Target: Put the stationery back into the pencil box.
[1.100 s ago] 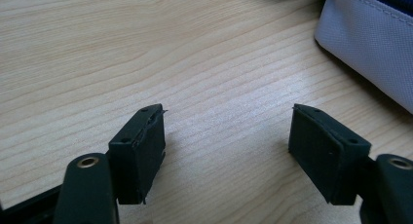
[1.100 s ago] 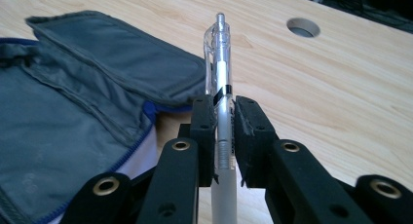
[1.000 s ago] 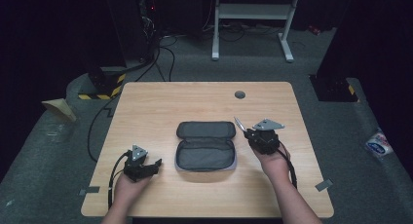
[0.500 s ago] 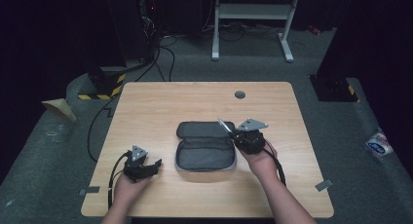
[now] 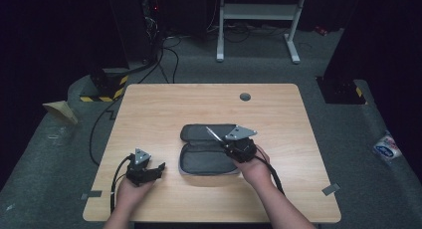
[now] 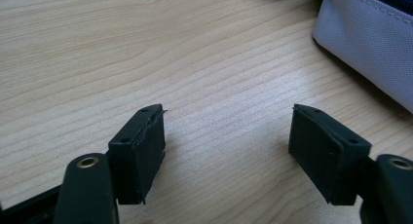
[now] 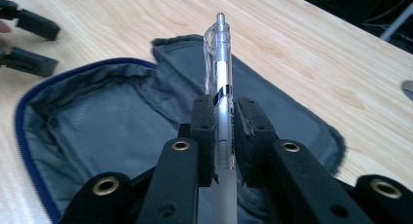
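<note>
My right tongs (image 7: 221, 119) are clenched on a clear plastic click pen (image 7: 220, 68), with a pad pressed to each side of the barrel. The pen sticks out past the tips, clip end forward, with a white refill visible inside and a thin dark band right at the pads. I can't read any print on it.

Under and ahead of the right tongs is an open grey fabric pencil case (image 7: 112, 121) with a blue zipper edge. It lies flat, with a soft woven lining and rounded corners. In the high view the pen (image 5: 215, 135) hangs over the case (image 5: 206, 159), with the tip toward the far lid flap. Nothing lies between the pen and the case.

My left tongs (image 6: 229, 146) are released, jaws wide apart, with only bare wood between them. They sit low over the light wood-grain tabletop (image 6: 146, 53). The pale outer shell of the case (image 6: 370, 44) is ahead and to the right of them, near but not touching. In the high view the left tongs (image 5: 157, 170) are well left of the case.

Past both tongs, a small round grey grommet (image 5: 245, 96) sits in the tabletop's far edge. Off the tabletop, right of my right tongs, a white-and-blue packet (image 5: 387, 148) lies on the grey carpet floor (image 5: 378, 114); its writing is too small to read. On the floor beyond the left tongs are black cables (image 5: 164, 55) and a yellow-black striped block (image 5: 102, 92). A white metal frame (image 5: 259, 12) stands far back.
</note>
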A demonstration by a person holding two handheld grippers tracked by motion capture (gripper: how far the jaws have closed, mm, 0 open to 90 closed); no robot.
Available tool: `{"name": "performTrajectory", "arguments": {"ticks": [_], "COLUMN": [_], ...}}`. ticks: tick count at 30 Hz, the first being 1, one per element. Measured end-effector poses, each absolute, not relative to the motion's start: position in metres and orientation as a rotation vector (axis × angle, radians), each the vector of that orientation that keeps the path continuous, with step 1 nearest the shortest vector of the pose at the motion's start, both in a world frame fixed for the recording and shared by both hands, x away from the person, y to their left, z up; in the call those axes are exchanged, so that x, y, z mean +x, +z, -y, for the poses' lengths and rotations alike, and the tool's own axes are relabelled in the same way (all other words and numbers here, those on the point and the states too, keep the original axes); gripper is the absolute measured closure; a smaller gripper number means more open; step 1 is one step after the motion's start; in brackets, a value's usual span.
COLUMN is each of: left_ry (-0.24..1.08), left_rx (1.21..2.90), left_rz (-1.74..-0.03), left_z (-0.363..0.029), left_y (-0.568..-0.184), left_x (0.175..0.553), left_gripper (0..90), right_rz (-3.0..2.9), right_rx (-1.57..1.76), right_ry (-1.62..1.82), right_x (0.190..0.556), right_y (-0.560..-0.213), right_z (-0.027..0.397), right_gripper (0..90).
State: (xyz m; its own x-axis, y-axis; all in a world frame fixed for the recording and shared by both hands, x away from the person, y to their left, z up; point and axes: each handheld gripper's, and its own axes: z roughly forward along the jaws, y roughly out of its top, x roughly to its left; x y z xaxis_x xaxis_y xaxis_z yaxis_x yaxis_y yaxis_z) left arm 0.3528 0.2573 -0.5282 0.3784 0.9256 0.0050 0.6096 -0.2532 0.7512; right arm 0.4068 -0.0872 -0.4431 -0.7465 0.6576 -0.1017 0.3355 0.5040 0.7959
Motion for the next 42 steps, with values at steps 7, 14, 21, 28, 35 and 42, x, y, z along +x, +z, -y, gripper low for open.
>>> {"name": "performTrajectory", "arguments": {"ticks": [7,14,21,28,35,42], "left_ry": [0.602,0.599,0.599,0.599,0.599,0.599], "left_rx": [1.969,1.974,1.975,1.975,1.975,1.975], "left_rz": [-1.318,-1.316,-1.314,-1.314,-1.314,-1.313], "left_z": [-0.257,-0.257,-0.258,-0.257,-0.258,-0.257], "left_y": [-0.528,-0.528,-0.528,-0.528,-0.528,-0.528], "left_x": [0.353,0.353,0.353,0.353,0.353,0.353], "left_gripper": [29.2,29.2,29.2,29.2,29.2,29.2], "right_rz": [-2.406,-2.470,-2.509,-2.536,-2.524,-2.510], "right_rx": [0.749,0.685,0.627,0.616,0.667,0.680], "right_ry": [1.129,1.120,1.091,1.079,1.104,1.094], "right_x": [0.399,0.394,0.390,0.392,0.394,0.392], "right_y": [-0.448,-0.456,-0.463,-0.468,-0.470,-0.470], "right_z": [0.071,0.054,0.043,0.040,0.040,0.042], "right_gripper": [78.4,78.3,78.2,77.9,68.4,66.8]}}
